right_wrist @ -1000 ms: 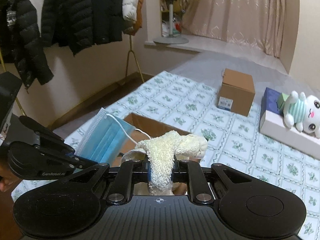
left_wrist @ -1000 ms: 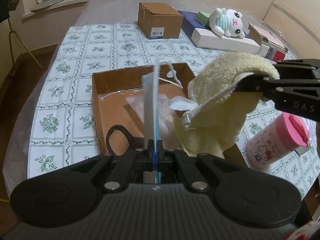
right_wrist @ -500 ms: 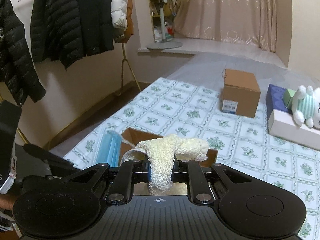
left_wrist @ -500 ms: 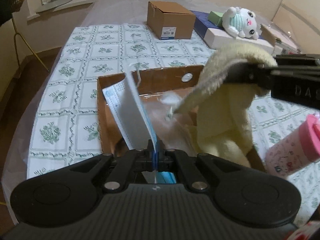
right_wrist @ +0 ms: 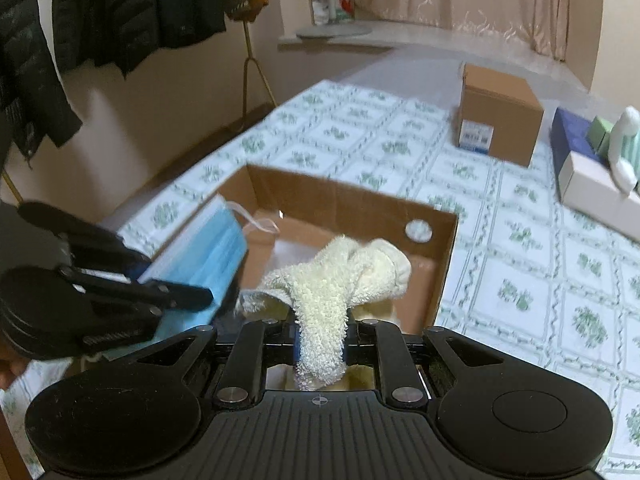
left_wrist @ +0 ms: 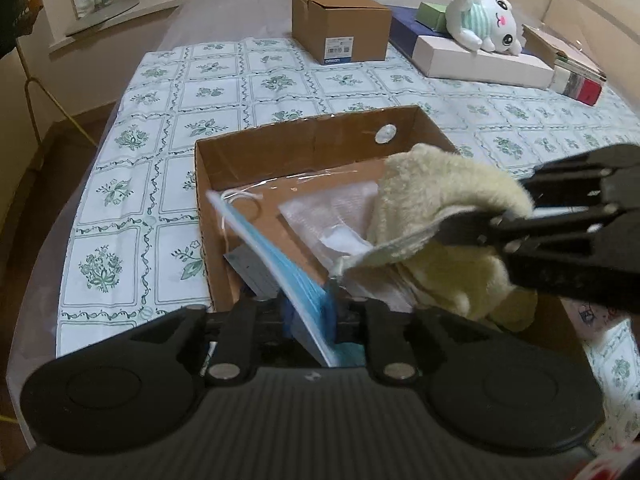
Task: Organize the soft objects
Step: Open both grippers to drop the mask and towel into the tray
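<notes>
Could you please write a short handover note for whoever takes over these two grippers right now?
Left gripper: shut on the blue face mask, held over the near left part of the open cardboard box.
Right gripper: shut on the cream fluffy towel, which hangs into the box's right side.
Done: both soft things are lifted and brought to the box; clear plastic wrap already lies inside.
Left: lower and release the mask and the towel. The plush toy still lies on the white box.

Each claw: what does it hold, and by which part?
Left claw pinches the blue face mask by one end; right claw pinches the cream fluffy sock near its middle.
</notes>
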A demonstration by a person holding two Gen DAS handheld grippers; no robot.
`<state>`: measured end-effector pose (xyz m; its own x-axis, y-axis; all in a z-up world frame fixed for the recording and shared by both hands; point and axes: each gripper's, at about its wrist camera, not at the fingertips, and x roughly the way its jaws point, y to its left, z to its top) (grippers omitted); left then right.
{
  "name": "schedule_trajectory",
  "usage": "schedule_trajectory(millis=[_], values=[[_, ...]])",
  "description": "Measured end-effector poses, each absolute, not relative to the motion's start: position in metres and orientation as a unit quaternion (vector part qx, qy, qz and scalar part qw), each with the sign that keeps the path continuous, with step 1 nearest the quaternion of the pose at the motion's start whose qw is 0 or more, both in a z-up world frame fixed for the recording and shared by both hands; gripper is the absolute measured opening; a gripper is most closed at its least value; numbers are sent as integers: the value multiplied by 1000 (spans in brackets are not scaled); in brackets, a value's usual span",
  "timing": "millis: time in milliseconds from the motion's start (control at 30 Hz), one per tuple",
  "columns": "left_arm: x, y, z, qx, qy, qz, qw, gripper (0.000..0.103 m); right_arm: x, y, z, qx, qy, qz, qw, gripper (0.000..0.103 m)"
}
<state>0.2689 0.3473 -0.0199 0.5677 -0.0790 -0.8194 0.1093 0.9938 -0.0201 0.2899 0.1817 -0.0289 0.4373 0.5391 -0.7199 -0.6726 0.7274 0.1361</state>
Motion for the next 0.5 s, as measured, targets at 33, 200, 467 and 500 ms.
schedule_trajectory(millis=[33, 200, 467, 500], values=[[267, 348, -18, 16, 460, -54, 886, 20, 288, 183, -32, -88, 393, 362, 841, 16], [257, 354, -7, 4, 448, -56, 892, 21, 280, 194, -46, -117, 413, 383, 818, 16], [232, 357, 14, -16, 425, -51, 904, 30, 267, 181, -32, -109, 386, 398, 825, 55], [228, 358, 17, -20, 421, -49, 905, 31, 263, 179, -27, -108, 378, 397, 830, 62]])
